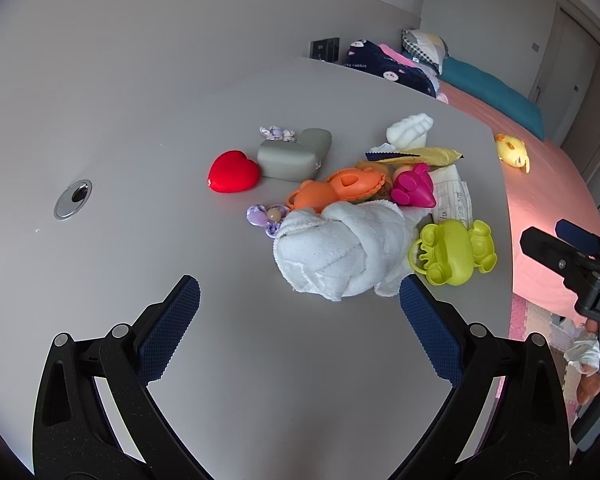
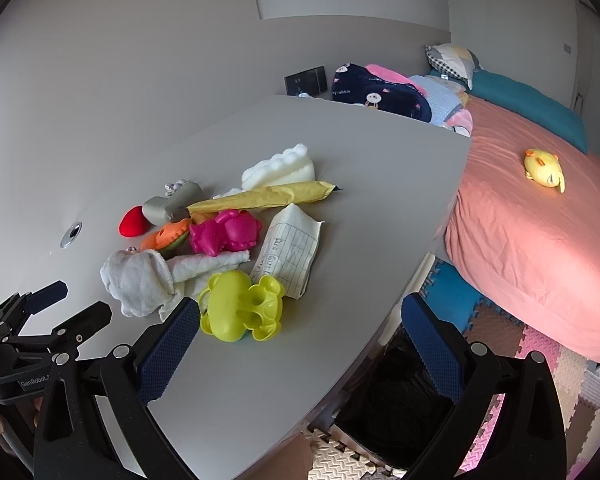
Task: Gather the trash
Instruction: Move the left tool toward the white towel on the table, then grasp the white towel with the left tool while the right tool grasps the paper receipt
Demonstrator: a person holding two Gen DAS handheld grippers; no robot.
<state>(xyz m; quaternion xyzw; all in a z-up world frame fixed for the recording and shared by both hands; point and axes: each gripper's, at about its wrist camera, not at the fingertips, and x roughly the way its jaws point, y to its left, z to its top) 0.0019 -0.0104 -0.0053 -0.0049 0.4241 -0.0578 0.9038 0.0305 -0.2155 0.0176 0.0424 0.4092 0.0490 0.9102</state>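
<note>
- A pink-sheeted bed (image 2: 540, 240) fills the room's right side, a yellow plush toy (image 2: 544, 168) lying on it, folded blankets and pillows (image 2: 380, 88) stacked at its head.
- A grey tabletop (image 2: 228, 360) carries a loose heap of toys and litter near its middle, well short of both tools.
- A bin lined with a black bag (image 2: 400, 404) stands on the foam floor mats just below the tabletop's near edge, seen between the right tool's fingers.
- The left hand-held gripper (image 1: 300, 300) hovers over bare tabletop with its blue pads spread wide and nothing between them; a crumpled white cloth (image 1: 340, 248) lies just ahead, touching nothing of the tool.
- The right hand-held gripper (image 2: 300, 320) is likewise spread wide and empty, its left pad just beside a lime-green plastic toy (image 2: 240, 308).
- Among the trash, a crumpled yellow wrapper (image 2: 268, 196) lies across the heap's far side, and a written-on paper scrap (image 2: 292, 252) sits beside the green toy.
- A white foam piece (image 2: 280, 168) rests behind the wrapper.
- A pink toy (image 2: 224, 236), an orange toy (image 2: 168, 236), a grey pad (image 1: 292, 154) and a red heart (image 1: 232, 176) complete the pile.
</note>
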